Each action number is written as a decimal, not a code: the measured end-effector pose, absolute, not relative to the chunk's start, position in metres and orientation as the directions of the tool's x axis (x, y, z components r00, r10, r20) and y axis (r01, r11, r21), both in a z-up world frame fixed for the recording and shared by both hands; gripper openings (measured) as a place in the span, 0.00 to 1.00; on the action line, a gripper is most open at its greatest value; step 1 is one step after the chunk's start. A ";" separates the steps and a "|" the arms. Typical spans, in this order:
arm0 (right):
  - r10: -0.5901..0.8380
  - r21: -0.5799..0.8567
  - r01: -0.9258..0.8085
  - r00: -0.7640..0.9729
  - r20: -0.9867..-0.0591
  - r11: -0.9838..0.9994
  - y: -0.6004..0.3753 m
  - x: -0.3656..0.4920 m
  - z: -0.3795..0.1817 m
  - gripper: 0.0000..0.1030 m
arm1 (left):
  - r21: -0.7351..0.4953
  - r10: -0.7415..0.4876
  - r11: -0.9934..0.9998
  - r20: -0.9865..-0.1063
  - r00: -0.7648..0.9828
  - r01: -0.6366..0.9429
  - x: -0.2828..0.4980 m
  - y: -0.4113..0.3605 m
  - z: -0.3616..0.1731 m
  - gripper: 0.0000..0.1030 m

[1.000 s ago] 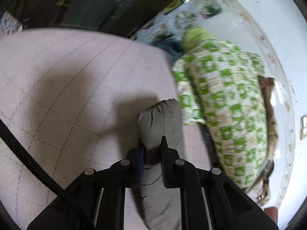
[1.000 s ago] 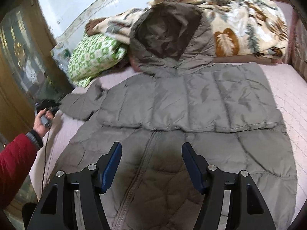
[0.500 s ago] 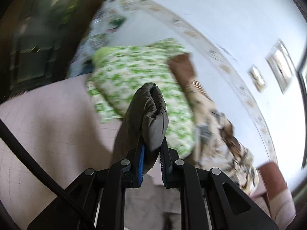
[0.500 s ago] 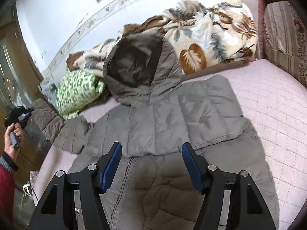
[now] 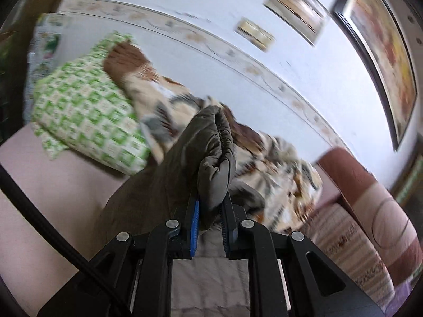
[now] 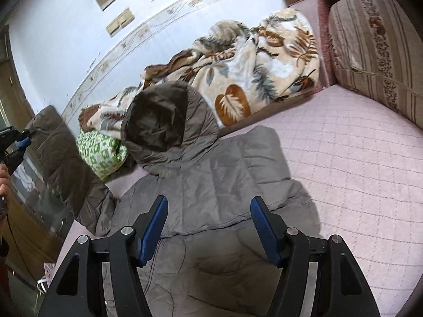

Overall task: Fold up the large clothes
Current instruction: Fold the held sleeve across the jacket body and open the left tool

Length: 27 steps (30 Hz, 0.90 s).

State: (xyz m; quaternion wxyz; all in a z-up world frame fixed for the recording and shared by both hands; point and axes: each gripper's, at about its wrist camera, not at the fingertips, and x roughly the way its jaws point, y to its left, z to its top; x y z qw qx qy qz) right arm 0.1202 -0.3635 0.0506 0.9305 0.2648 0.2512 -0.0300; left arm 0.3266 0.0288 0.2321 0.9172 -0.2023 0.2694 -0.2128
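A grey-brown hooded puffer jacket [image 6: 211, 185] lies front up on the pink quilted bed [image 6: 357, 163], hood [image 6: 158, 121] toward the wall. My left gripper [image 5: 210, 211] is shut on the cuff of the jacket's sleeve [image 5: 214, 155] and holds it raised off the bed. In the right wrist view that lifted sleeve [image 6: 60, 153] hangs at the far left from the left gripper [image 6: 15, 142]. My right gripper [image 6: 208, 227] is open and empty, hovering above the jacket's zipped front.
A green-checked pillow [image 6: 101, 150] and a leaf-print blanket [image 6: 251, 74] lie along the wall behind the hood. A striped cushion [image 6: 375, 42] stands at the right. A wooden cabinet [image 6: 15, 211] stands left of the bed.
My left gripper has lifted the sleeve cuff off the bed and swung it up and rightward toward the jacket's body. My right gripper stays open and has moved slightly.
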 end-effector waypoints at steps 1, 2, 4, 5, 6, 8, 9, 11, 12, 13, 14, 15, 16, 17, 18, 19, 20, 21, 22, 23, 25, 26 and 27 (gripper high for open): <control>0.073 0.480 0.193 0.874 -0.480 0.856 -0.366 0.118 0.051 0.67 | -0.479 -0.509 0.827 -0.413 0.755 0.294 0.324 0.018 0.231 0.13; 0.068 0.484 0.197 0.876 -0.477 0.853 -0.368 0.116 0.052 0.67 | -0.466 -0.517 0.829 -0.424 0.744 0.310 0.321 0.000 0.228 0.13; 0.066 0.493 0.201 0.880 -0.471 0.846 -0.373 0.113 0.052 0.67 | -0.457 -0.532 0.826 -0.441 0.723 0.329 0.317 -0.024 0.220 0.13; 0.064 0.499 0.204 0.881 -0.469 0.842 -0.377 0.112 0.052 0.67 | -0.455 -0.543 0.823 -0.455 0.706 0.340 0.316 -0.040 0.214 0.13; 0.061 0.506 0.209 0.883 -0.466 0.837 -0.380 0.110 0.052 0.67 | -0.453 -0.550 0.821 -0.467 0.693 0.347 0.315 -0.053 0.207 0.13; 0.059 0.513 0.214 0.884 -0.464 0.831 -0.383 0.108 0.051 0.67 | -0.452 -0.562 0.817 -0.492 0.665 0.358 0.313 -0.077 0.192 0.13; 0.057 0.517 0.217 0.884 -0.463 0.828 -0.386 0.107 0.051 0.67 | -0.450 -0.565 0.817 -0.502 0.654 0.360 0.314 -0.085 0.183 0.13; 0.052 0.523 0.223 0.886 -0.460 0.822 -0.390 0.105 0.050 0.67 | -0.447 -0.575 0.814 -0.529 0.624 0.371 0.310 -0.109 0.163 0.13; 0.053 0.529 0.225 0.887 -0.458 0.819 -0.392 0.104 0.050 0.67 | -0.444 -0.575 0.815 -0.539 0.615 0.373 0.310 -0.117 0.155 0.13; 0.052 0.532 0.226 0.888 -0.457 0.816 -0.393 0.104 0.050 0.67 | -0.440 -0.576 0.816 -0.552 0.604 0.376 0.310 -0.127 0.145 0.13; 0.049 0.537 0.230 0.888 -0.456 0.812 -0.395 0.103 0.050 0.67 | -0.432 -0.575 0.817 -0.566 0.591 0.381 0.309 -0.138 0.134 0.13; 0.050 0.540 0.231 0.889 -0.456 0.809 -0.397 0.103 0.050 0.67 | -0.423 -0.571 0.820 -0.579 0.582 0.385 0.308 -0.147 0.123 0.13; 0.053 0.543 0.231 0.888 -0.456 0.807 -0.398 0.103 0.049 0.67 | -0.417 -0.569 0.822 -0.591 0.572 0.387 0.306 -0.155 0.113 0.13; 0.053 0.545 0.233 0.888 -0.457 0.806 -0.399 0.104 0.049 0.67 | -0.412 -0.566 0.824 -0.607 0.558 0.389 0.305 -0.165 0.100 0.13; 0.051 0.546 0.236 0.887 -0.458 0.804 -0.399 0.104 0.049 0.67 | -0.412 -0.565 0.825 -0.617 0.548 0.387 0.305 -0.172 0.092 0.13; 0.054 0.549 0.234 0.887 -0.458 0.803 -0.400 0.104 0.049 0.67 | -0.412 -0.562 0.827 -0.631 0.534 0.383 0.305 -0.178 0.080 0.13; 0.055 0.549 0.233 0.888 -0.457 0.803 -0.400 0.103 0.048 0.67 | -0.410 -0.559 0.829 -0.643 0.524 0.381 0.306 -0.183 0.072 0.13; 0.052 0.548 0.235 0.888 -0.458 0.803 -0.400 0.104 0.048 0.67 | -0.403 -0.553 0.832 -0.655 0.515 0.380 0.306 -0.188 0.062 0.13; 0.051 0.547 0.236 0.888 -0.458 0.803 -0.401 0.104 0.048 0.67 | -0.395 -0.545 0.837 -0.667 0.509 0.378 0.305 -0.192 0.053 0.13; 0.053 0.550 0.236 0.888 -0.457 0.802 -0.401 0.104 0.048 0.67 | -0.390 -0.540 0.839 -0.679 0.497 0.379 0.304 -0.197 0.042 0.13; 0.054 0.554 0.237 0.887 -0.458 0.798 -0.402 0.105 0.047 0.67 | -0.385 -0.536 0.840 -0.698 0.475 0.383 0.301 -0.203 0.025 0.13; 0.055 0.554 0.238 0.886 -0.460 0.798 -0.402 0.106 0.047 0.67 | -0.370 -0.526 0.845 -0.709 0.470 0.387 0.297 -0.208 0.016 0.13; 0.056 0.553 0.239 0.885 -0.462 0.798 -0.403 0.107 0.046 0.67 | -0.360 -0.520 0.846 -0.716 0.465 0.393 0.295 -0.212 0.012 0.13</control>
